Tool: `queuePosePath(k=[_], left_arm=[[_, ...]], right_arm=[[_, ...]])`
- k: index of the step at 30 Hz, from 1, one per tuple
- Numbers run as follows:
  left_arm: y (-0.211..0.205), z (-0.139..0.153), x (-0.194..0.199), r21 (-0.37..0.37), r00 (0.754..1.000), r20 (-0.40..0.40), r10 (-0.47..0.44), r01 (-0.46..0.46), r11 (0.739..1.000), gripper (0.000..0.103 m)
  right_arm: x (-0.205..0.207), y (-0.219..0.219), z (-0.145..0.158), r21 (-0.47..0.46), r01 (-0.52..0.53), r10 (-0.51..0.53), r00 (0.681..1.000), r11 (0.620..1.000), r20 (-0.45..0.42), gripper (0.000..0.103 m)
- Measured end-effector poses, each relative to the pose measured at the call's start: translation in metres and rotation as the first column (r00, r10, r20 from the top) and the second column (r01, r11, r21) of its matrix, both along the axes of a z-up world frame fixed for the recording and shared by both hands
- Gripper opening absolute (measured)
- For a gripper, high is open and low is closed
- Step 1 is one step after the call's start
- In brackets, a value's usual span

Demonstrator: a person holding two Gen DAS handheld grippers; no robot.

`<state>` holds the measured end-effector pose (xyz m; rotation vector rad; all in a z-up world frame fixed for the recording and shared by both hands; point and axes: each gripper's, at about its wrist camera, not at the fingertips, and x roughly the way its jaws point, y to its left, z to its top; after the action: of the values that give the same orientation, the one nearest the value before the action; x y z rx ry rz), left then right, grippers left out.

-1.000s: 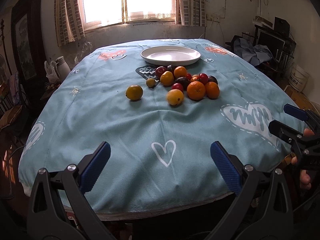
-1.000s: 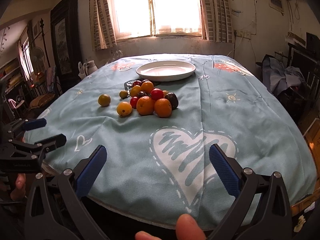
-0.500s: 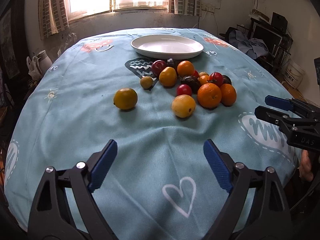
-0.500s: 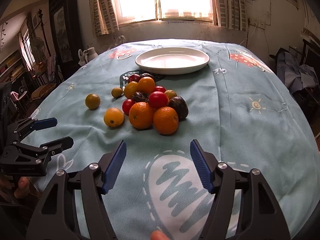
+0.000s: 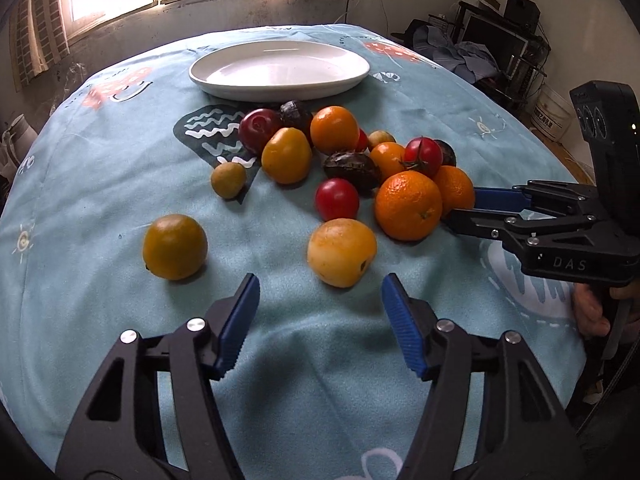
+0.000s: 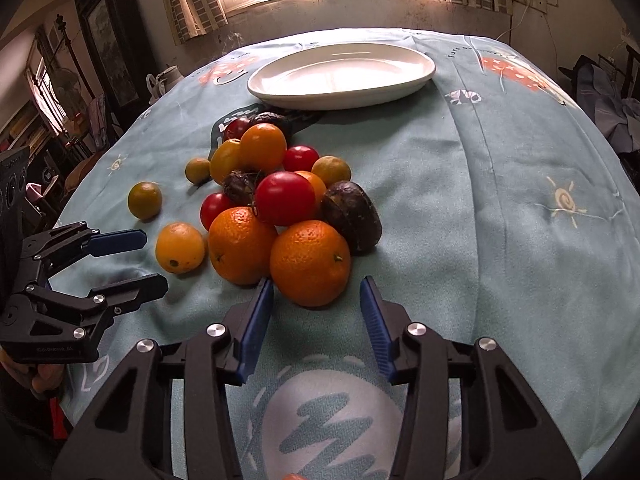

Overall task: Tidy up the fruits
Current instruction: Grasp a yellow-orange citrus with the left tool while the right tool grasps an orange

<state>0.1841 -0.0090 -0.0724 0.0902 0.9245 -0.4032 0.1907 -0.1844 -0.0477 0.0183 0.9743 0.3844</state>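
So the whole thing hinges on lineup here. In the right wrist view, the right gripper has its blue-padded jaws closing, nothing pinched yet, with the big round orange sitting dead ahead at mid-frame, its near side just starting to slip between the tips. Round fruit, so no long axis to worry about. In the left wrist view, the left gripper is also closing on nothing, with the pale yellow-orange round fruit straight ahead, just beyond the tips. The empty white oval plate waits at upper centre, beyond the pile.
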Motion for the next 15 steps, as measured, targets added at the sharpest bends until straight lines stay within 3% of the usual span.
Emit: queuePosePath(k=[15], left_arm=[[-0.019, -0.01, 0.03, -0.002, 0.996, -0.043, -0.075, 0.075, 0.997, 0.062]], right_arm=[[0.016, 0.0, -0.006, 0.039, -0.025, 0.026, 0.999, 0.999, -0.025, 0.047]])
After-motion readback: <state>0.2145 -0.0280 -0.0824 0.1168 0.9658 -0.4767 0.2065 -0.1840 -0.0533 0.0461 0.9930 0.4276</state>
